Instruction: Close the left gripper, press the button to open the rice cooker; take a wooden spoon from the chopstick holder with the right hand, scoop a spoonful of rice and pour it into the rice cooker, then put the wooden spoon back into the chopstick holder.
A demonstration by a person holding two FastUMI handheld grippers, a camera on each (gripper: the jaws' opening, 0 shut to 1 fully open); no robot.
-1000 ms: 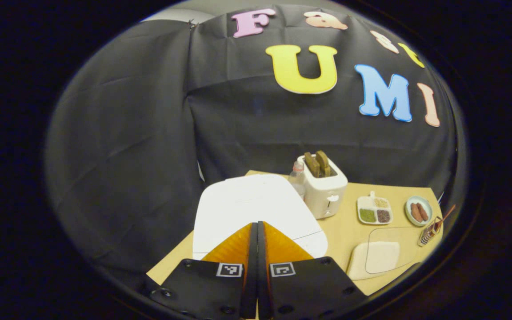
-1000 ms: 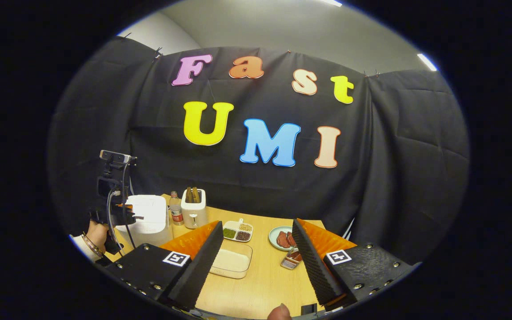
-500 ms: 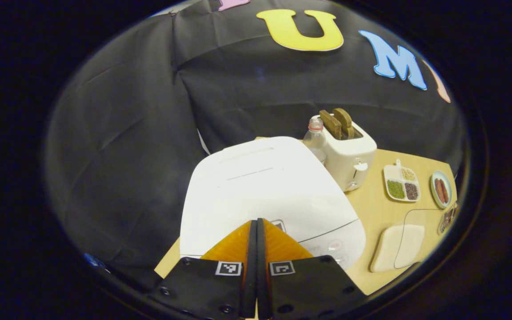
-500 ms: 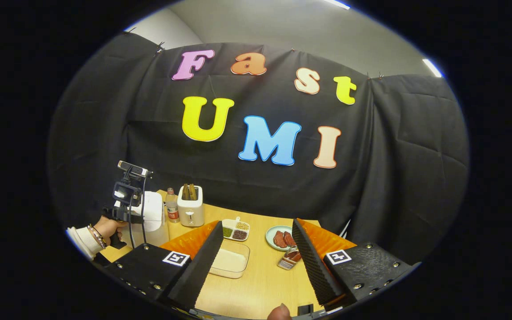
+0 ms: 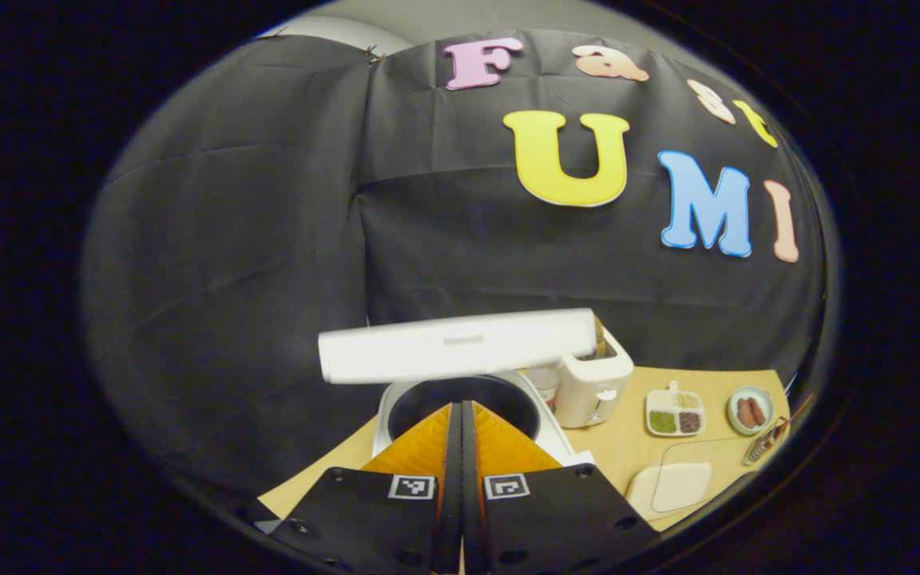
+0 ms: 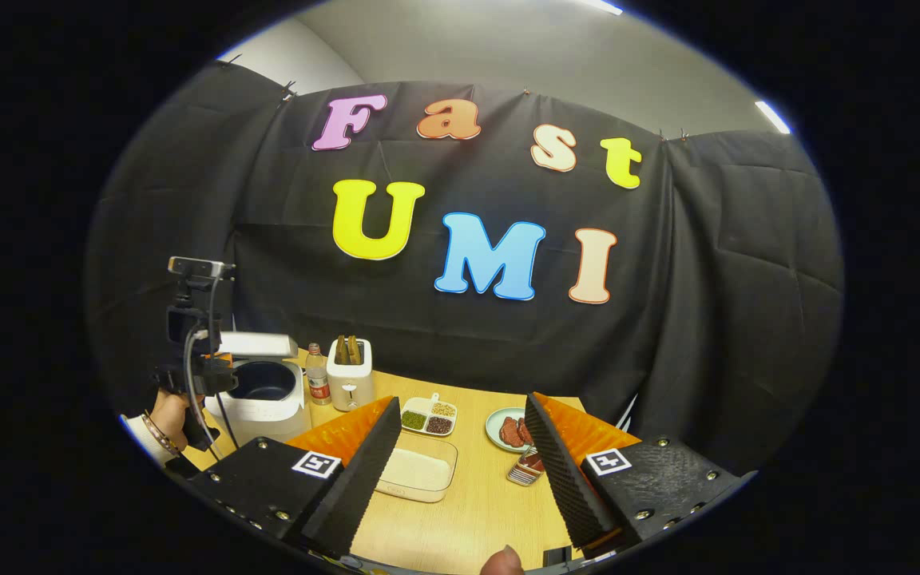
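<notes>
Up pops the rice cooker [image 5: 468, 399] lid since a moment ago, its long edge level across my left gripper view. My left gripper [image 5: 461, 415] stays pressed together before the pot; my right gripper [image 6: 460, 447] hangs spread, wooden spoon [image 5: 797, 395] leaning rightward in the chopstick holder [image 5: 762, 447].

table [image 6: 476, 503] | rice cooker [image 6: 264, 397] | toaster [image 6: 350, 374] | rice box [image 6: 418, 469] | chopstick holder [image 6: 525, 468]
</notes>
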